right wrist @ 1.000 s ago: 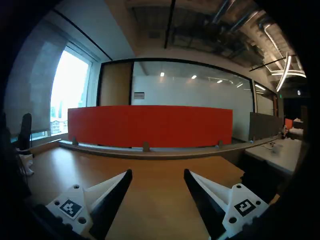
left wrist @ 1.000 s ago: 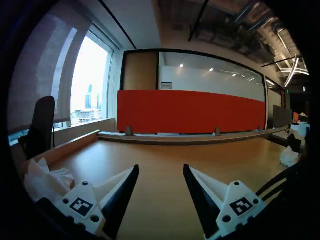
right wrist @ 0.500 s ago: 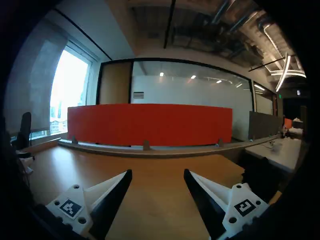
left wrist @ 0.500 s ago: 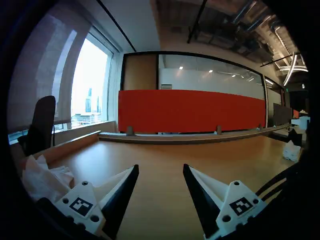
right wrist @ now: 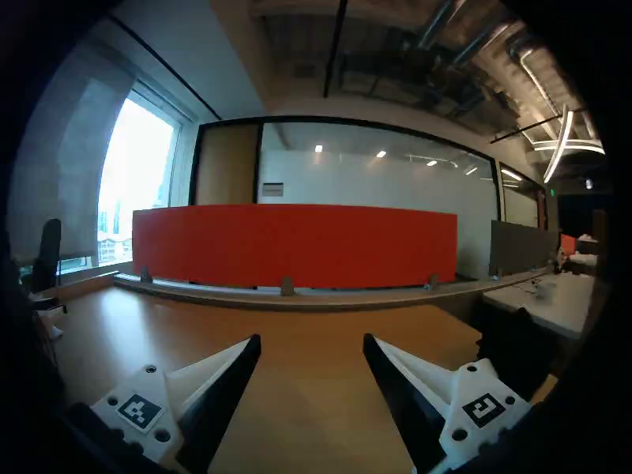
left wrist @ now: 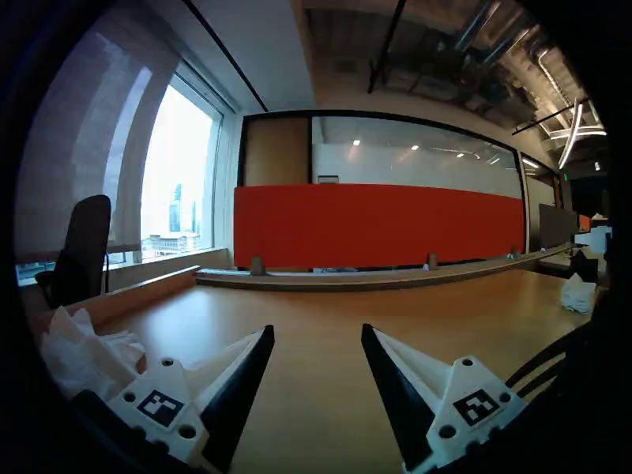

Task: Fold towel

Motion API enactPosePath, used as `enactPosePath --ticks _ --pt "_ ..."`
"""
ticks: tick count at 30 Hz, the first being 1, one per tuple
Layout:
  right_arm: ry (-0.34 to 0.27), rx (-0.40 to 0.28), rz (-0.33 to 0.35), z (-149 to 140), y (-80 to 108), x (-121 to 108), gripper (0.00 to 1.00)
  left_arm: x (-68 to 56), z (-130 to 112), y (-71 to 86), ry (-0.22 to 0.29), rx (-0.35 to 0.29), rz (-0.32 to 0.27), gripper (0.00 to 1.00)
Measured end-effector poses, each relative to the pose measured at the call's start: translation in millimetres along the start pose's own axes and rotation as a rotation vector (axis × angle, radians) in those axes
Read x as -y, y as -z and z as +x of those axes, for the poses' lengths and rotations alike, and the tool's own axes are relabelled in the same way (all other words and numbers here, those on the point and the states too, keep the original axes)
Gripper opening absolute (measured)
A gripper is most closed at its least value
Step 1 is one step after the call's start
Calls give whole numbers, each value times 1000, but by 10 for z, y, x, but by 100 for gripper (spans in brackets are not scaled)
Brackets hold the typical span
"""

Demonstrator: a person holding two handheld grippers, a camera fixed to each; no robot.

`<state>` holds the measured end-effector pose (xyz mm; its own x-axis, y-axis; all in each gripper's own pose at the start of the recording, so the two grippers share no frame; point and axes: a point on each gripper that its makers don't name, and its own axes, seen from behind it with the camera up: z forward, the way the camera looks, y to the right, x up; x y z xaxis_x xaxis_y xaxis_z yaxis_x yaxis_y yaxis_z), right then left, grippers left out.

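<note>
Tipped slightly upward since before, the left gripper (left wrist: 316, 328) sees the red partition (left wrist: 379, 225) lower ahead. It and the right gripper (right wrist: 310, 338) hover over the wooden desk (left wrist: 332, 304), fingers apart, empty. The crumpled white towel (left wrist: 83, 359) lies just left of the left gripper's fingers.

Left gripper view sits low over the near part of the wooden tabletop (left wrist: 332, 304), just behind its own spread left tongs (left wrist: 316, 328). It faces level toward the far red partition (left wrist: 379, 225), with the window (left wrist: 178, 197) close at left. Right gripper view rides equally low behind the parted right tongs (right wrist: 312, 338), same heading but set further right, so the window lies further off to the left. Both share the tabletop's far stretch, the red partition, the glass wall (right wrist: 379, 178) behind it and the ceiling (right wrist: 379, 55).
</note>
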<state>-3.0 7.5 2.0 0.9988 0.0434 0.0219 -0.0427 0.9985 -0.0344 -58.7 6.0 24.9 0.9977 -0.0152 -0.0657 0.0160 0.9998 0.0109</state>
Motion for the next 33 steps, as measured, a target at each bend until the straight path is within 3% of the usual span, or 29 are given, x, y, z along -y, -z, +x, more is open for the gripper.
enactPosePath --ticks 33 --pt "53 -22 4 -37 -77 -31 100 -53 -1 -2 -2 0 -23 81"
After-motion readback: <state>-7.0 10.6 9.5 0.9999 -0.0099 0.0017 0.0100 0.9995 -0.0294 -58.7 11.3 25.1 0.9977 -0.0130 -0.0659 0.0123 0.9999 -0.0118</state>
